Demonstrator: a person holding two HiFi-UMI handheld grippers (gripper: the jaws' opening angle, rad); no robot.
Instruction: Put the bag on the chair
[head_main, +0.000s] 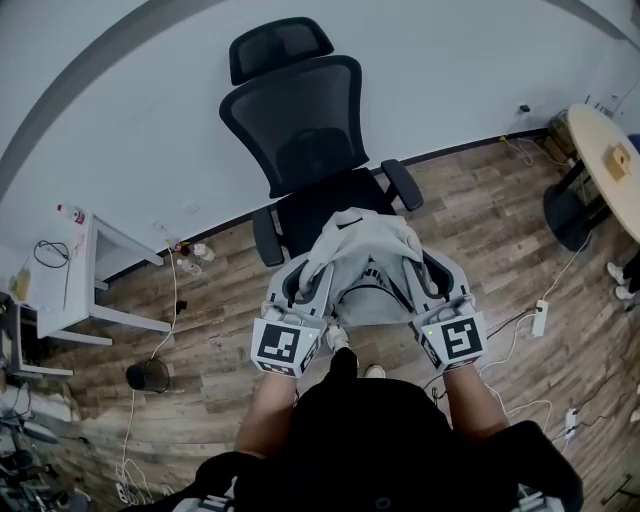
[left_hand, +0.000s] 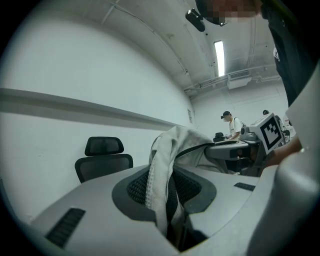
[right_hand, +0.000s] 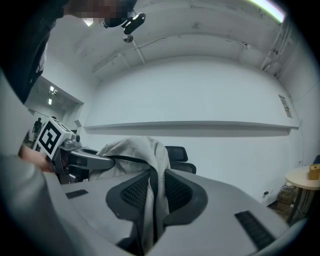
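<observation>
Just before the black office chair (head_main: 300, 130), the pale fabric bag (head_main: 365, 240) hangs in the air with the left gripper (head_main: 318, 280) and right gripper (head_main: 425, 280) each clamped on a fold, so lowering it onto the chair and letting go remain.

The wooden floor (head_main: 480, 230) carries a black office chair (head_main: 300, 140) just beyond the jaws, a black bin (head_main: 148, 376) to their left and a power strip (head_main: 540, 318) to their right.

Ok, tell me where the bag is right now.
Centre of the head view: the grey bag is pinched between the left hand-held gripper and the right hand-held gripper, just before the black office chair.
</observation>
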